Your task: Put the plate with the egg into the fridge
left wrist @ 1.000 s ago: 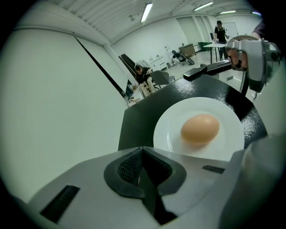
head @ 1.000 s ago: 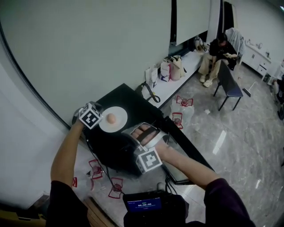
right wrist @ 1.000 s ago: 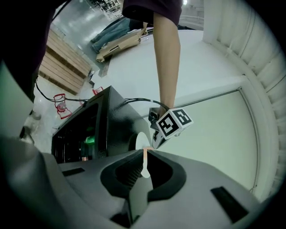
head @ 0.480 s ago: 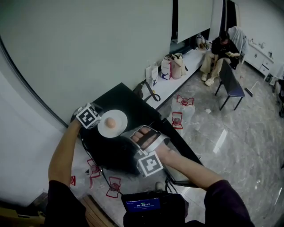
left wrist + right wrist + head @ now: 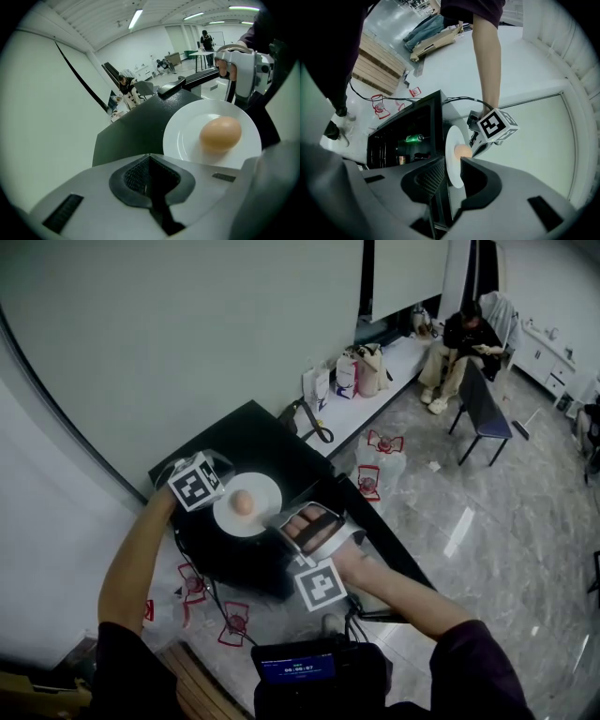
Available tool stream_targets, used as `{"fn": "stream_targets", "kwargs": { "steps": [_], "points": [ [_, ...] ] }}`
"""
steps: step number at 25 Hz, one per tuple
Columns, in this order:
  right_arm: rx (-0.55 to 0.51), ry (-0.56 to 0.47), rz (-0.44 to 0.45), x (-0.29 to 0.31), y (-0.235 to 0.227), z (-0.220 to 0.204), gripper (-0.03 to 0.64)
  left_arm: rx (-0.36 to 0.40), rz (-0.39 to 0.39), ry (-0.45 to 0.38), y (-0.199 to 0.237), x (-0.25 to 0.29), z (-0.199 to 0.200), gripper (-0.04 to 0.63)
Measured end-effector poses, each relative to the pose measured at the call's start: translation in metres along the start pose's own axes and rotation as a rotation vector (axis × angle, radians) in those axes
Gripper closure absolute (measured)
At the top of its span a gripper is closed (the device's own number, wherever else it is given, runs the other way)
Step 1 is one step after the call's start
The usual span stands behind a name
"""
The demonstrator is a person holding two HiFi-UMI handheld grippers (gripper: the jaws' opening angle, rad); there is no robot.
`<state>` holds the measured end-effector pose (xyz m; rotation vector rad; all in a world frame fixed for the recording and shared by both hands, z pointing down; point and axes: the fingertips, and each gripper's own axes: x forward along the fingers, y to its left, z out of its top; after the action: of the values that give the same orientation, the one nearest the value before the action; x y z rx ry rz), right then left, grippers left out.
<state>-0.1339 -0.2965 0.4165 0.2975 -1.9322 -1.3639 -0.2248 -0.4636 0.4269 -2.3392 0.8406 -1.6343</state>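
A white plate [image 5: 264, 494] with a brown egg [image 5: 242, 503] lies on top of the black fridge [image 5: 281, 451]. My left gripper [image 5: 217, 495] sits at the plate's left rim. Its jaws [image 5: 150, 161] look shut with nothing between them, and the plate [image 5: 187, 136] and egg [image 5: 220, 134] lie just ahead to the right. My right gripper [image 5: 289, 521] is at the fridge's front top edge, right of the plate. Its jaws [image 5: 450, 180] are opening and straddle that edge without pressing. Beyond them are the plate [image 5: 452, 161] and the egg [image 5: 463, 151].
The fridge door [image 5: 389, 573] stands open to the right. A green can [image 5: 412, 138] lies inside. A person sits on a chair [image 5: 464, 348] at the back right. Bags [image 5: 361, 371] line a white ledge. Red-and-white bags [image 5: 380, 460] and cables lie on the floor.
The right gripper's jaws have parted from shut. The plate with the egg now lies a little closer to the right gripper, and the left gripper stays at its left rim.
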Motion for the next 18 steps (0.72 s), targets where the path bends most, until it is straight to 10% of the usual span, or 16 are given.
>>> {"fn": "stream_targets", "kwargs": {
  "steps": [9,18],
  "points": [
    [0.012,0.038,0.071,0.013,0.023,0.006,0.526,-0.013,-0.007,0.0,-0.016,-0.011,0.001,0.586],
    [-0.152,0.077,-0.133,0.012,-0.009,0.004,0.597,-0.03,0.021,-0.025,-0.019,-0.015,0.002,0.586]
  ]
}}
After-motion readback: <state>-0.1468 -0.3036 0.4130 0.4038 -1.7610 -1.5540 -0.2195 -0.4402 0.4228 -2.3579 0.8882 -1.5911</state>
